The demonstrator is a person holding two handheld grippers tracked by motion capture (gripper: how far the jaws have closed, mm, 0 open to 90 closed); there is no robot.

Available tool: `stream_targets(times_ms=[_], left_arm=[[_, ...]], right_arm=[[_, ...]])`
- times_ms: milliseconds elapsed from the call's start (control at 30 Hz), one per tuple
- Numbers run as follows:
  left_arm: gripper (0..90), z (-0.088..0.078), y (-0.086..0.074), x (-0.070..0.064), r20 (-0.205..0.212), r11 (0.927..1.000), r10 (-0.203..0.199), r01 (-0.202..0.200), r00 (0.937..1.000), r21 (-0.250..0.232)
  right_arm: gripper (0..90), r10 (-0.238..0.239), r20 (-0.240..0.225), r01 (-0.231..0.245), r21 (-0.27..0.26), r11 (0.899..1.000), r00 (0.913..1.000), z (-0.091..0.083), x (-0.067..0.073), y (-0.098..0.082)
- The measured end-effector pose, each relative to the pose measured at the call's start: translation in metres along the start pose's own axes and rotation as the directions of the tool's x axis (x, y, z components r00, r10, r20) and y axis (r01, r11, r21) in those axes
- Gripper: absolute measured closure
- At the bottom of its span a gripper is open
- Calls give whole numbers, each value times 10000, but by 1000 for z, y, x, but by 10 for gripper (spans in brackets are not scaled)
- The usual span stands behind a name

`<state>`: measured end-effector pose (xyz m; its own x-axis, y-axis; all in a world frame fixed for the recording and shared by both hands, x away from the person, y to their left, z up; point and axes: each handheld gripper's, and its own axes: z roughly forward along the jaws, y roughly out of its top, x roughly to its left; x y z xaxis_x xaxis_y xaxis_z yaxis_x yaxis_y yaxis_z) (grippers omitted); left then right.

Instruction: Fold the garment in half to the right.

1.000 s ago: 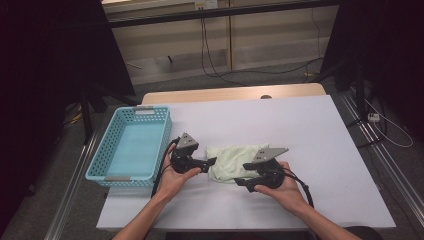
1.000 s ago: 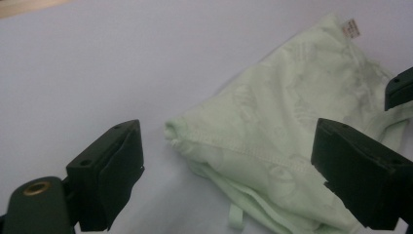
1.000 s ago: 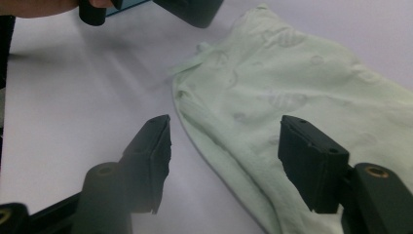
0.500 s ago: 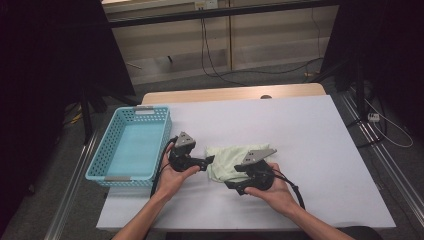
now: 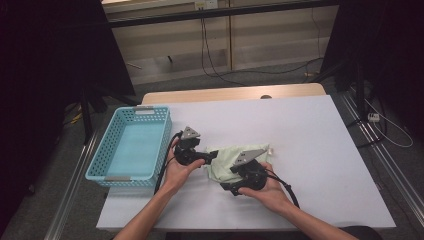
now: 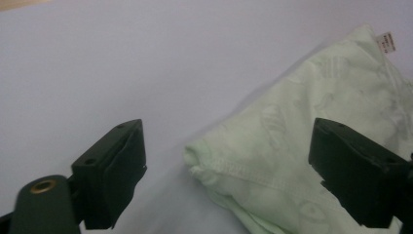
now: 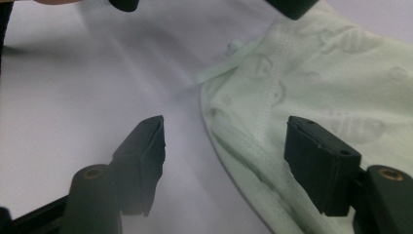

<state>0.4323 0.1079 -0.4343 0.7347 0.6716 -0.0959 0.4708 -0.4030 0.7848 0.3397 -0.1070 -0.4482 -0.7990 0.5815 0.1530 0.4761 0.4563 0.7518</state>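
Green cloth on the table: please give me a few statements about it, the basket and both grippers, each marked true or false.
1. The green cloth lies in the blue basket. False: it lies on the white table, right of the basket.
2. The left gripper has its jaws open around the cloth's edge. True.
3. The right gripper is clamped shut on the cloth. False: its jaws stand apart.
4. The basket holds nothing. True.
5. A small white label sits at one cloth corner. True.

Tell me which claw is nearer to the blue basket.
The left claw, at the pale green garment's left edge, beside the blue basket; the right claw is farther away.
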Motion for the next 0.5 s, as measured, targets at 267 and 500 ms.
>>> stream_targets(times_ms=[267, 500], left_arm=[[147, 12, 6, 8, -292, 9997, -169, 174, 9994, 168], [158, 15, 7, 8, -378, 9989, -394, 403, 9985, 236]], right_arm=[[393, -167, -106, 168, 104, 9998, 9998, 7, 6, 11], [455, -130, -85, 129, -130, 9998, 9999, 8, 3, 23]])
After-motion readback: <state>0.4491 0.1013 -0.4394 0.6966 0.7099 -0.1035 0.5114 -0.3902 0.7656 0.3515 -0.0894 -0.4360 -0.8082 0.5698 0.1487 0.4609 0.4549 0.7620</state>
